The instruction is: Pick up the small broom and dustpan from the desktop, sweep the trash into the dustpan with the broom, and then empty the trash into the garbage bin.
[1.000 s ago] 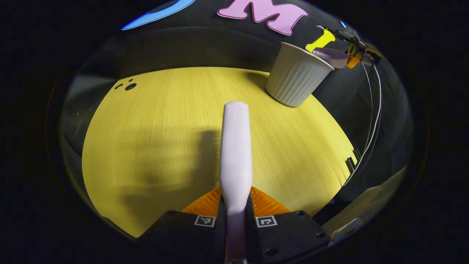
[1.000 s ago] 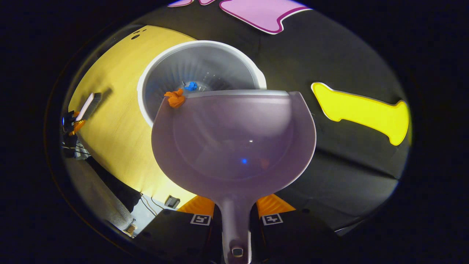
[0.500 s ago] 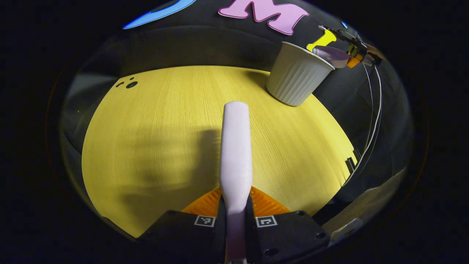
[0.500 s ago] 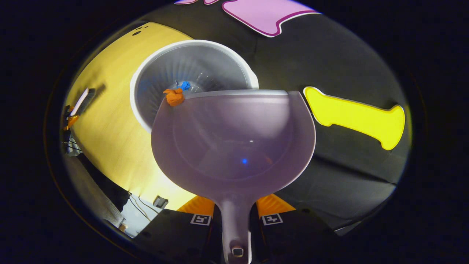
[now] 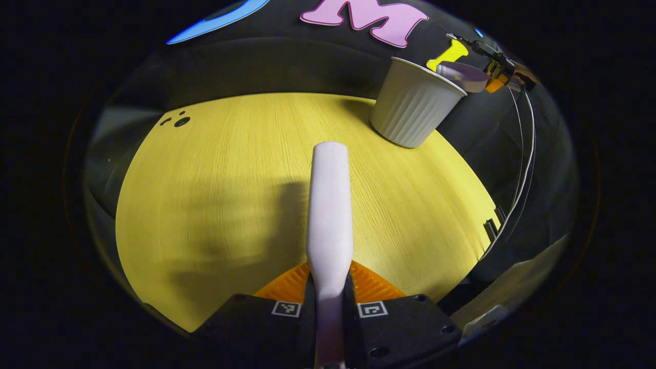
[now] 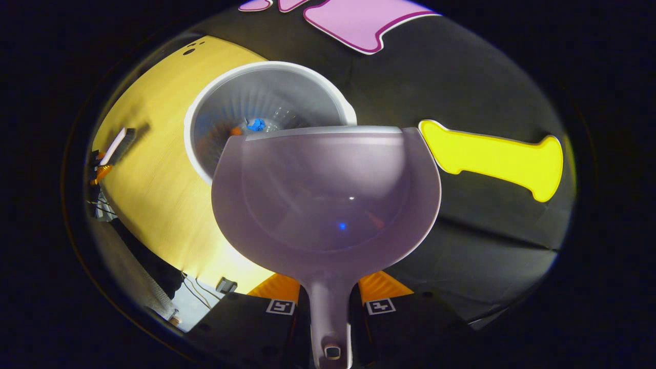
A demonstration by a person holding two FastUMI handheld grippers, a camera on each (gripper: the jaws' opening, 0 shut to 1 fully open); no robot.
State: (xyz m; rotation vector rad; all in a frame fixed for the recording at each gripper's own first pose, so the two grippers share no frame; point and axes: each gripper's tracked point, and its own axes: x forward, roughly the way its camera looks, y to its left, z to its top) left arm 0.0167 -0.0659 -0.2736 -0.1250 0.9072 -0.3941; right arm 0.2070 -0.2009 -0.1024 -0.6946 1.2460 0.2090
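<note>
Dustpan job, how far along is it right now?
Nearly finished. Done: blue trash and an orange bit lie inside the garbage bin. In hand: the right gripper holds the dustpan, apparently empty, at the bin's rim; the left gripper holds the broom. Left: possibly nothing.

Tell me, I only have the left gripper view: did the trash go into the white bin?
Observer: In the right gripper view a blue scrap lies at the bottom of the bin.
Child: Was there only blue trash?
Observer: No, a bit of orange trash sits inside the bin too, beside the blue one.
Child: Is the dustpan empty now?
Observer: The dustpan looks empty; its front edge hangs over the bin's opening, with the right gripper shut on its handle.
</note>
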